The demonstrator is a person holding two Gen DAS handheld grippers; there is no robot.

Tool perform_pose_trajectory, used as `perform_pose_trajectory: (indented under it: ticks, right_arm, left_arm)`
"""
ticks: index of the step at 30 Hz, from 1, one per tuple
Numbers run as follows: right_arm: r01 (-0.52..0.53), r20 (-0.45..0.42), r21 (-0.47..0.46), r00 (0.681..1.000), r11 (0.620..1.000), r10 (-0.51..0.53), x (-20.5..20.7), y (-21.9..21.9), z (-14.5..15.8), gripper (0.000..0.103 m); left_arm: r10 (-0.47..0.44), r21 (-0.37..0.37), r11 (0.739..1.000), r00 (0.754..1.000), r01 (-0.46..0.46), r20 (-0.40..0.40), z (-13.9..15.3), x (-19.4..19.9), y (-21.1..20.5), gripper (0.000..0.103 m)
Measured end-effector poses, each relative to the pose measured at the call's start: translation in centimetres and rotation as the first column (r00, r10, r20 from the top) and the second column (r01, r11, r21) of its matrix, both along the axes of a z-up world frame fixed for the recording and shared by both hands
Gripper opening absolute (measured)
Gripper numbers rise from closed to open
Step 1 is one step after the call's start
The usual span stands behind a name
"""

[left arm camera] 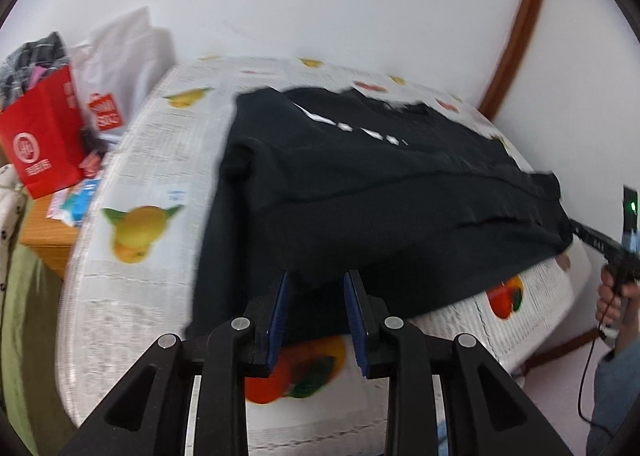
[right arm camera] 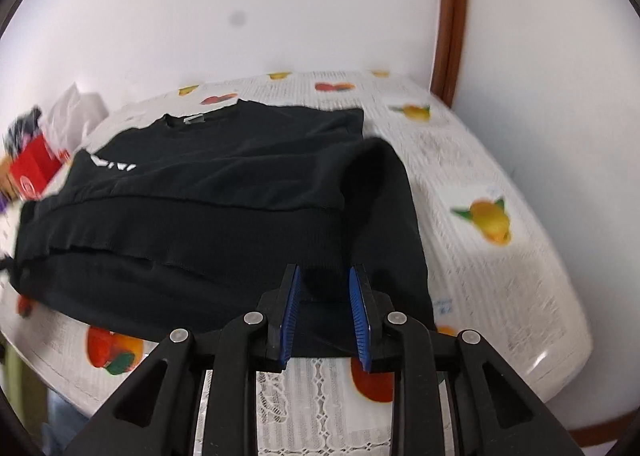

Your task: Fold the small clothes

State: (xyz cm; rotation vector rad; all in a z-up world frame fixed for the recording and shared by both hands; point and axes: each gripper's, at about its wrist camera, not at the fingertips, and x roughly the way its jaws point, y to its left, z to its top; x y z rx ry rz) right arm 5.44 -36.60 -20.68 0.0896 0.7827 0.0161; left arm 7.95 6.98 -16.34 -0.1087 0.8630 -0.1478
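Pointing down at a slant, the left hand-held gripper (left arm camera: 316, 296) has its blue pads a narrow gap apart; the near hem of the black sweater (left arm camera: 360, 192) hangs slack between them, and no pad visibly presses on it. The right hand-held gripper (right arm camera: 326, 292) slants down the same way, pads likewise narrowly parted around the sweater's (right arm camera: 224, 192) near edge, with no clear squeeze. In the left view the right hand-held gripper (left arm camera: 584, 236) reaches the sweater's right corner, a hand (left arm camera: 614, 292) wrapped round its grip and a blue sleeve (left arm camera: 616, 388) below.

The sweater lies on a counter (left arm camera: 140, 152) under a fruit-printed cloth, its bottom part folded up over the body; the collar (right arm camera: 188, 118) is at the far side and white lettering (left arm camera: 348, 126) crosses the chest. The sweater's near edge is lifted off the cloth.

Left of the sweater, beyond the counter's edge, a red paper bag (left arm camera: 44, 136) stands with checked fabric (left arm camera: 30, 56) sticking out of its top. A white plastic bag (left arm camera: 124, 56) stands behind it.
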Motion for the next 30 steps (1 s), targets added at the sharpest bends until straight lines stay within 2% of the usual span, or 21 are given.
perform_pose_trajectory:
  ticks: [2, 5, 9, 10, 13, 17, 20, 25, 30]
  right_arm:
    - [-0.036, -0.023, 0.030, 0.999, 0.999, 0.037, 0.0, 0.0, -0.4, 0.025]
    - [-0.073, -0.042, 0.005, 0.996, 0.997, 0.073, 0.1, 1.3, -1.4, 0.025]
    - [-0.025, -0.084, -0.020, 0.996, 1.000, 0.023, 0.8, 1.9, -4.0, 0.025]
    - [-0.020, -0.063, -0.032, 0.998, 0.999, 0.018, 0.5, 2.1, -4.2, 0.025]
    - [-0.017, -0.066, -0.062, 0.998, 0.998, 0.013, 0.0, 2.7, -4.0, 0.025]
    - [-0.018, -0.092, 0.000, 0.996, 1.000, 0.018, 0.8, 2.2, -3.5, 0.019]
    - [-0.034, -0.076, -0.007, 0.997, 0.999, 0.034, 1.0, 2.7, -3.1, 0.018]
    - [-0.036, -0.077, -0.063, 0.997, 0.997, 0.031, 1.4, 3.7, -3.8, 0.019]
    - [-0.028, -0.079, 0.004, 0.997, 1.000, 0.028, 1.8, 2.8, -2.7, 0.017]
  left_arm:
    - [-0.021, 0.003, 1.000, 1.000, 0.021, -0.020, -0.7, 0.4, -0.9, 0.026]
    - [-0.044, -0.016, 0.999, 0.998, 0.043, -0.055, -1.8, 1.2, -1.9, 0.026]
    - [-0.045, -0.005, 0.999, 0.995, 0.045, -0.086, -2.6, 2.4, -2.9, 0.026]
    - [-0.043, 0.002, 0.999, 0.995, 0.043, -0.090, -2.7, 2.7, -3.0, 0.026]
    - [-0.045, 0.018, 0.999, 0.994, 0.047, -0.094, -2.9, 2.8, -3.4, 0.027]
    - [-0.110, 0.000, 0.994, 0.990, 0.111, -0.089, -2.7, 2.4, -4.3, 0.029]
    - [-0.138, -0.018, 0.990, 0.987, 0.137, -0.084, -2.4, 2.3, -4.8, 0.029]
    - [-0.090, -0.049, 0.995, 0.993, 0.086, -0.082, -3.2, 3.6, -4.7, 0.029]
    - [-0.069, -0.047, 0.997, 0.997, 0.066, -0.047, -2.1, 4.6, -4.6, 0.029]
